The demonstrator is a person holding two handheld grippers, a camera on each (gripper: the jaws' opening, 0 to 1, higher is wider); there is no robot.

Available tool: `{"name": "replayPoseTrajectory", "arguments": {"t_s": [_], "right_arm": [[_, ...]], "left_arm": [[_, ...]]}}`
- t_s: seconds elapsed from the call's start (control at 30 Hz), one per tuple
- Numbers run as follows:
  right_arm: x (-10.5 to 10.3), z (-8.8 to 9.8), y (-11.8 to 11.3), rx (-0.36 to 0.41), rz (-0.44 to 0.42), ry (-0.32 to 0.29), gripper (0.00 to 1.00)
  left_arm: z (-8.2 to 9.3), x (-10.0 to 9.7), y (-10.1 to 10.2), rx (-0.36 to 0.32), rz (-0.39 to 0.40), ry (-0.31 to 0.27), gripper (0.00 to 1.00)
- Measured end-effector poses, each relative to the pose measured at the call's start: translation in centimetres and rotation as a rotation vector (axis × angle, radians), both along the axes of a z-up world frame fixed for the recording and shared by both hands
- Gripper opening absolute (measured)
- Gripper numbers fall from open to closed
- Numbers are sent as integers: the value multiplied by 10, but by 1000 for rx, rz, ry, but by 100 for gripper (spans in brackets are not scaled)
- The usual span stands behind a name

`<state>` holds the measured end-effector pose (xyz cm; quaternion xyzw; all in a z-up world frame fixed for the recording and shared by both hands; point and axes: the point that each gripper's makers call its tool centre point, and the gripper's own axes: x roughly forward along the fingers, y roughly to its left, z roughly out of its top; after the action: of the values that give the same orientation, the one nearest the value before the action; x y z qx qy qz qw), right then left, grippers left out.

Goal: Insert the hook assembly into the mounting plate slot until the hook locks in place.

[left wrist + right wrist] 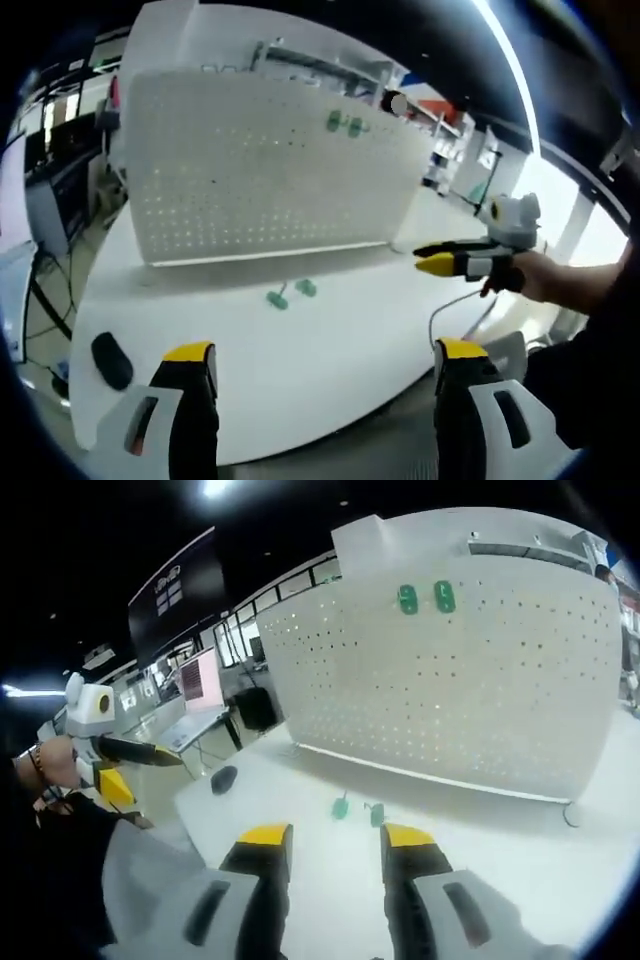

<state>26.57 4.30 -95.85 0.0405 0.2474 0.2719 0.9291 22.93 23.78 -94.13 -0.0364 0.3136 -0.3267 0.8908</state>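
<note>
A white pegboard (pixel 265 165) stands upright on a white table (pixel 330 350). Two green hooks (pixel 425 598) hang on it near the top; two more (pixel 291 293) lie on the table in front. The left gripper (pixel 325 365) is wide open and empty. The right gripper (pixel 327 838) is slightly open, also empty. The left gripper view adds a dark mouse (pixel 111 360) at the table edge.

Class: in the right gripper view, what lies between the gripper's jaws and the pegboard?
Two green hooks lie on the white table, before the pegboard.
</note>
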Motion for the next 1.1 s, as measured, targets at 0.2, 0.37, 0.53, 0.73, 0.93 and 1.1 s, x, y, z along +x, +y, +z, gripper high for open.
{"name": "replayPoseTrajectory", "arguments": {"t_s": [0.2,0.37,0.53,0.73,0.93,1.1], "right_arm": [[-17,-14,7,1,32,57,35],[-29,-23,8,5,46,97,36],[-41,-33,8,-9,62,132,38],[-56,-43,6,-15,70,172,39],[-68,-52,7,-15,81,210,40],[-70,-55,7,-6,92,240,40]], "left_arm": [[-9,-6,0,10,-6,30,92],[-13,-8,-1,4,-11,49,93],[-21,-12,-2,8,-20,71,95],[-28,-17,-2,8,-23,92,95],[-36,-22,-1,20,-28,113,95],[-41,-26,-1,16,-25,133,95]]}}
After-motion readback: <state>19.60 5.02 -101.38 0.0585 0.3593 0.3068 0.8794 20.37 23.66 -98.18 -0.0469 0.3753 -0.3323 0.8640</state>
